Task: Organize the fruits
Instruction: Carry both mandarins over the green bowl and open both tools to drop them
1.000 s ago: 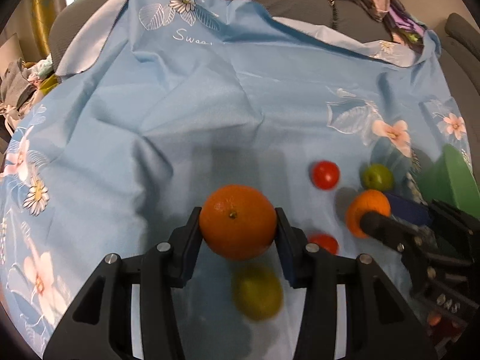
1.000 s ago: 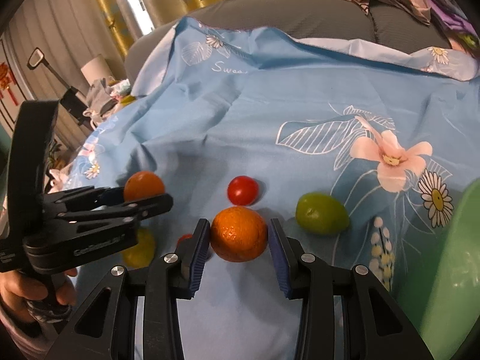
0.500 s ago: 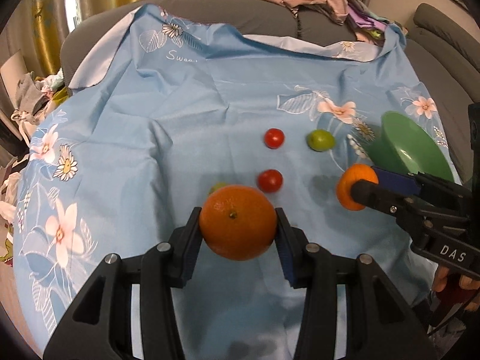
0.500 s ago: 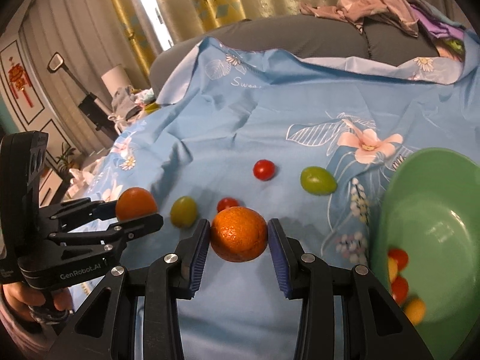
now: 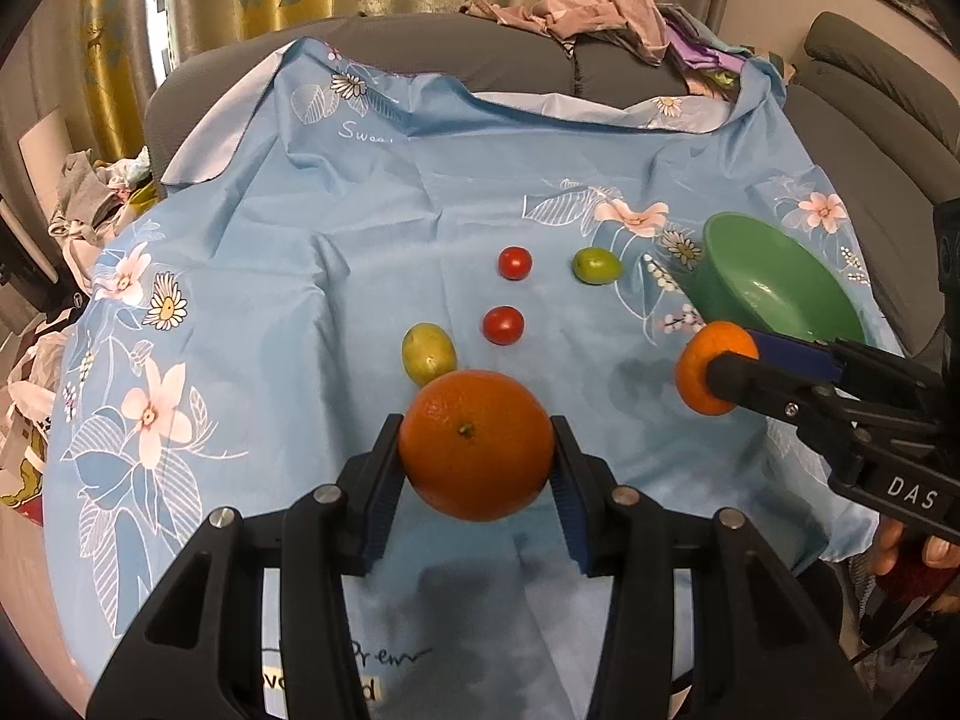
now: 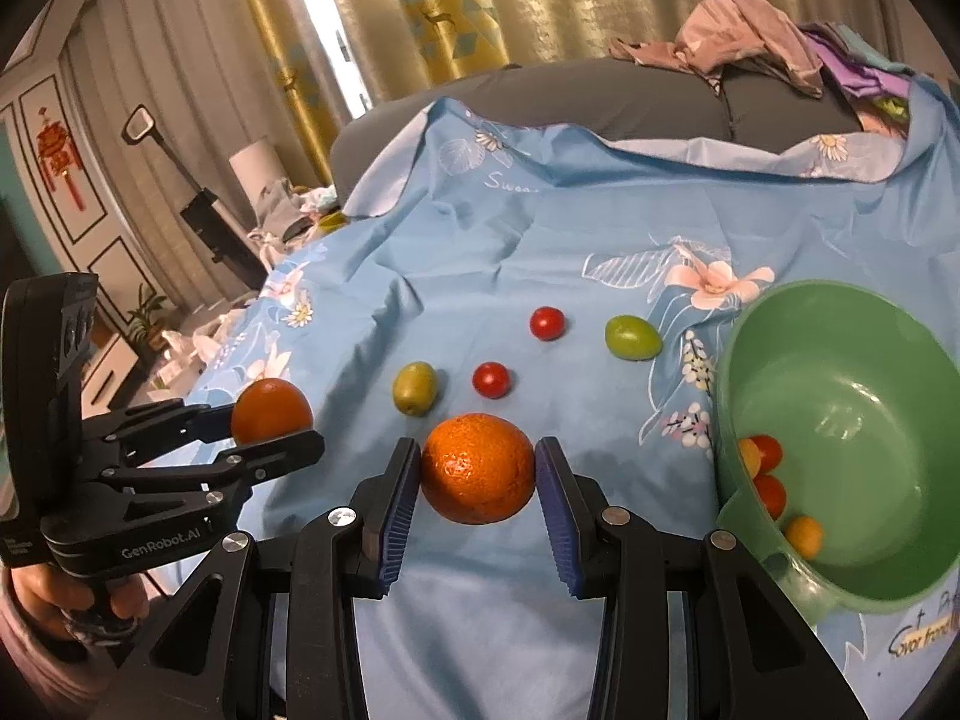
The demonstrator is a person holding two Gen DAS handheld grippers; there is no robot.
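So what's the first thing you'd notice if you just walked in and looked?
Two oranges in the air: the left gripper squeezes one orange, and the right gripper squeezes another. Below lies a blue flowery cloth with small red and green fruits, and a green bowl at its right edge.

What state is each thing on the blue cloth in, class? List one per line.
Left gripper: shut on an orange, lifted.
Right gripper: shut on a second orange, lifted.
Green bowl: upright, a few small fruits inside.
Two red tomatoes: loose on cloth.
Two green fruits: loose on cloth.
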